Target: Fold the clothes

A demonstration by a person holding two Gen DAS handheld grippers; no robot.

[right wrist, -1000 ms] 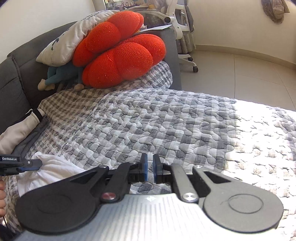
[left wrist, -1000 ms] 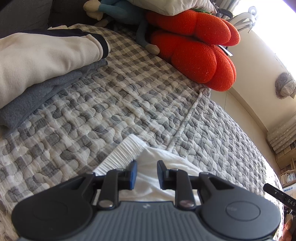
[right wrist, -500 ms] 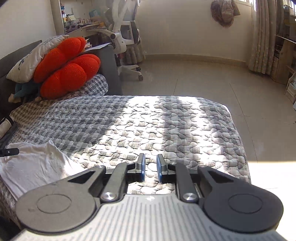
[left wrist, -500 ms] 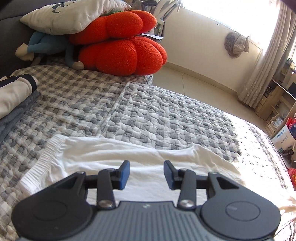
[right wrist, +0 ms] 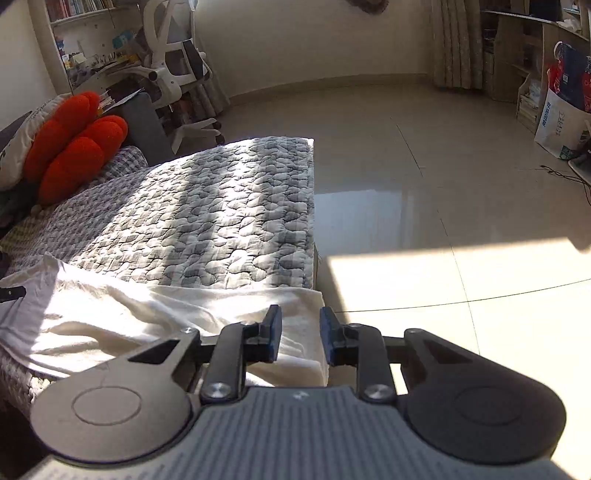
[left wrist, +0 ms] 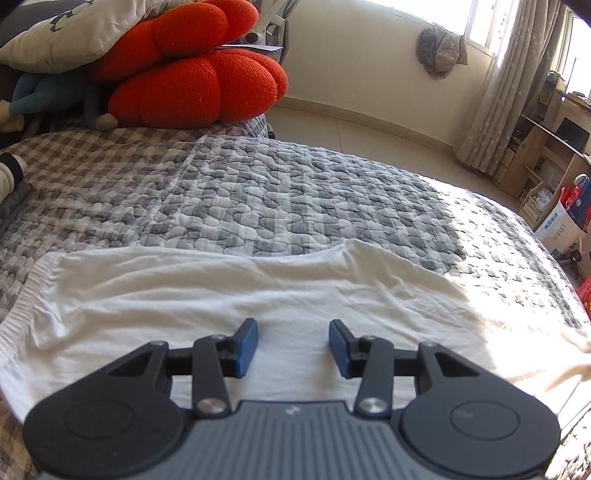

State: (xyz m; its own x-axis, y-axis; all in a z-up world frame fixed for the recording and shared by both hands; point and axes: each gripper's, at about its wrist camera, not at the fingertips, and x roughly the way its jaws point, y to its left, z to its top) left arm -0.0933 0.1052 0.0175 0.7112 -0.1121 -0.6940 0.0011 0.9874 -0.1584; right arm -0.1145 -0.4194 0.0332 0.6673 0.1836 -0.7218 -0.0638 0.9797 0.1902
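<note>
Fingers (left wrist: 246,347) of our left gripper (left wrist: 292,345) are standing spread, having just been opening, and nothing is pinched between them; we are holding them over the middle of the white garment (left wrist: 207,295), whose cloth is showing in the gap. Whether the tips are touching the cloth we cannot tell. Our right gripper (right wrist: 298,338) is also standing parted, a narrower gap than the left, its jaws likewise having just been opening, with nothing gripped; we are hovering it over the far right end of the white garment (right wrist: 155,314), right at the corner of the bed, with the right finger out over the floor (right wrist: 424,184). We are seeing the garment lying spread lengthwise along the near edge of the quilt (left wrist: 295,192), a grey-and-white checked cover, with a ribbed band at its left end and a few wrinkles across the middle; its right end is lying in bright sun. Behind it, at the head of the bed, an orange cushion (left wrist: 192,81) is sitting under a pale pillow (left wrist: 70,33), with a stuffed toy (left wrist: 44,96) beside them. Past the bed's edge we are looking at tiled floor, a white desk chair (right wrist: 170,62), curtains (left wrist: 491,92) and shelves against the wall.
</note>
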